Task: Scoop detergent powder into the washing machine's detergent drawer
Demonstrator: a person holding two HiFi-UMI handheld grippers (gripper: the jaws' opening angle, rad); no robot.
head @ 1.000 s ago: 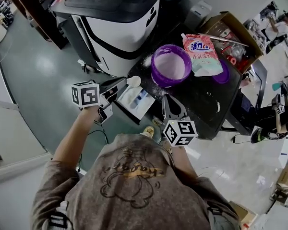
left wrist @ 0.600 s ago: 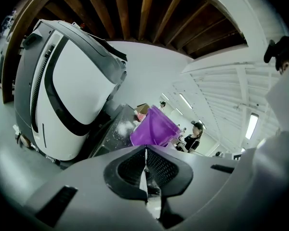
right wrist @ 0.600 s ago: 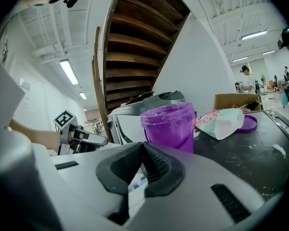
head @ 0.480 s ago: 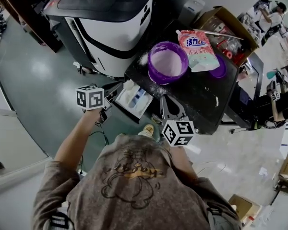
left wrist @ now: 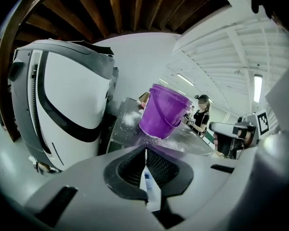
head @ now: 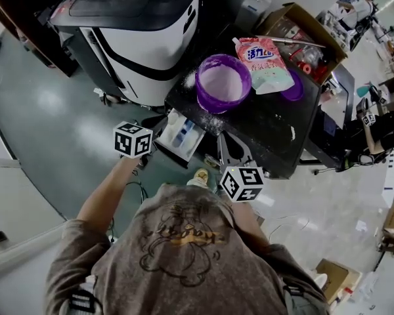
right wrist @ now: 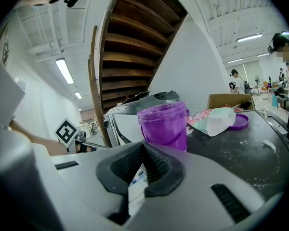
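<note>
The washer's white detergent drawer [head: 182,136] stands pulled out between the washing machine [head: 138,31] and the black table [head: 269,130]. A small white scoop-like piece [head: 174,115] shows at the drawer's far end. My left gripper [head: 154,126] hovers at the drawer's left side; in its own view the left gripper [left wrist: 145,149] is shut with nothing seen between the jaws. My right gripper [head: 221,136] sits at the table's near edge, right of the drawer. In the right gripper view it [right wrist: 143,143] is shut and empty. A purple bucket [head: 223,84] of powder stands on the table.
A pink-and-green detergent bag [head: 266,61] and a purple lid [head: 295,87] lie behind the bucket [right wrist: 164,121]. Spilled powder dusts the table [right wrist: 245,148]. An open cardboard box [head: 302,31] stands at the far right. People work in the background.
My left gripper has moved right and closer to the drawer. The right gripper has hardly moved. The head view has shifted slightly.
</note>
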